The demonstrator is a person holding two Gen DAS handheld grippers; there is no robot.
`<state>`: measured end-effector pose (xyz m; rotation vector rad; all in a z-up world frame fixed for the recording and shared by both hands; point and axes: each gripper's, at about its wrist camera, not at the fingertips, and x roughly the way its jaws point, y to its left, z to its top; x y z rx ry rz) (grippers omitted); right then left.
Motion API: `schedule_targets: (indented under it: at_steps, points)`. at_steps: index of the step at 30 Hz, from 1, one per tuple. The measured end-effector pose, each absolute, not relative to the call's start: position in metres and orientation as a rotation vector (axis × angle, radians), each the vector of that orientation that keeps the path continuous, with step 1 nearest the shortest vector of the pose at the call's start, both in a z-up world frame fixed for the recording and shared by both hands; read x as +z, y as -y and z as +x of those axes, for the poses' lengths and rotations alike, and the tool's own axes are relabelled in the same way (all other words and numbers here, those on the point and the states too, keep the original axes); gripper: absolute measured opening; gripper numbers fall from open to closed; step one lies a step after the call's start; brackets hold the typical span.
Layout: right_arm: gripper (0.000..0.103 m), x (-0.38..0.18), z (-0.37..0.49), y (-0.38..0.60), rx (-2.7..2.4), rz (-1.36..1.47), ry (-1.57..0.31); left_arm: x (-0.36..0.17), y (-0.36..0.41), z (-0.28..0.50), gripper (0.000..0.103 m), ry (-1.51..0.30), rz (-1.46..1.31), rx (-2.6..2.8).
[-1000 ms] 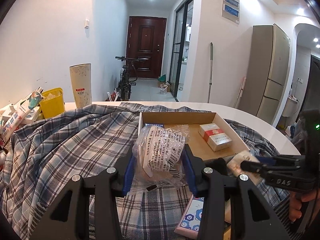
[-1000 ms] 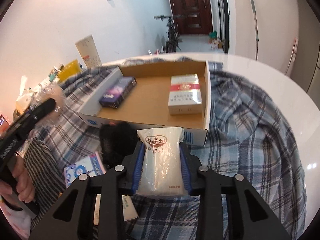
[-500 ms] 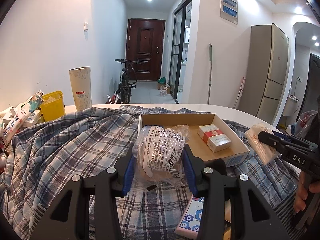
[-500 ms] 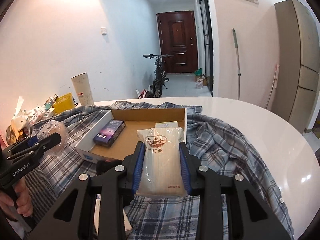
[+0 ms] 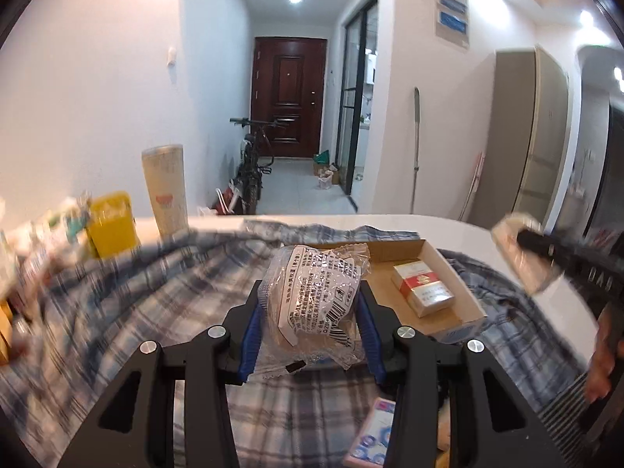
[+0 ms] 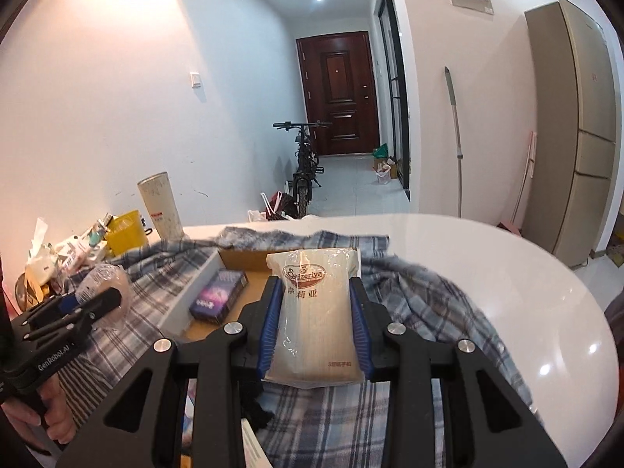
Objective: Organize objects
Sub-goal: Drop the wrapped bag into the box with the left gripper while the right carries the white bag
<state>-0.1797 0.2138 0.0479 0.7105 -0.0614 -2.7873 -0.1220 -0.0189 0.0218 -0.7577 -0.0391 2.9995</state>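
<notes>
My left gripper [image 5: 310, 304] is shut on a clear crinkly packet with printed black text [image 5: 316, 292], held above the plaid cloth [image 5: 117, 312]. Just beyond it lies a shallow cardboard tray [image 5: 464, 296] holding a red and white box [image 5: 423, 288]. My right gripper [image 6: 315, 304] is shut on a white Saizeriya wet-wipe pack [image 6: 314, 312], raised over the same cardboard tray [image 6: 187, 300], where a purple box [image 6: 218, 296] lies. The pack hides the red and white box in the right wrist view. Each gripper shows at the edge of the other's view, the left gripper [image 6: 103, 300] and the right gripper [image 5: 522, 241].
The cloth covers a round white table [image 6: 507, 273]. At its far left stand a tall pale cup [image 5: 165, 191], a yellow container [image 5: 113, 222] and cluttered packets [image 6: 66, 253]. A pink flowered packet [image 5: 370, 436] lies near the front. A person's hand [image 5: 602, 358] grips the right handle.
Both grippers have risen with their loads still held, the right one more and tilting up so the hallway fills its view. The tray now sits lower in both views.
</notes>
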Motion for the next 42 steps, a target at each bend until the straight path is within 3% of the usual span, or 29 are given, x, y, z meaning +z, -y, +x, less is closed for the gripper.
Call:
schedule_targets:
  at_steps: [9,23,31,32,34,36,38,40,42]
  points:
    - [0.033,0.07,-0.243,-0.2,-2.85,0.704,0.125,0.037,0.005,-0.202,0.046,0.037,-0.857,2.904]
    - [0.033,0.012,-0.288,-0.209,-2.814,0.905,0.141,-0.049,0.015,-0.277,0.046,0.163,-1.202,2.762]
    - [0.033,0.009,-0.287,-0.2,-2.795,0.913,0.077,-0.058,0.016,-0.284,0.047,0.152,-1.207,2.754]
    - [0.033,0.009,-0.287,-0.2,-2.796,0.911,0.073,-0.058,0.016,-0.284,0.048,0.148,-1.206,2.757]
    - [0.033,0.009,-0.287,-0.2,-2.798,0.906,0.071,-0.057,0.017,-0.285,0.066,0.147,-1.205,2.766]
    - [0.033,0.009,-0.287,-0.2,-2.799,0.904,0.075,-0.052,0.02,-0.28,0.076,0.176,-1.148,2.791]
    - [0.033,0.009,-0.287,-0.201,-2.799,0.903,0.079,-0.042,0.022,-0.272,0.077,0.17,-1.057,2.815]
    - [0.033,0.008,-0.288,-0.201,-2.796,0.903,0.086,-0.031,0.023,-0.265,0.087,0.159,-0.966,2.858]
    - [0.033,0.008,-0.289,-0.201,-2.785,0.906,0.097,-0.022,0.023,-0.257,0.087,0.156,-0.867,2.905]
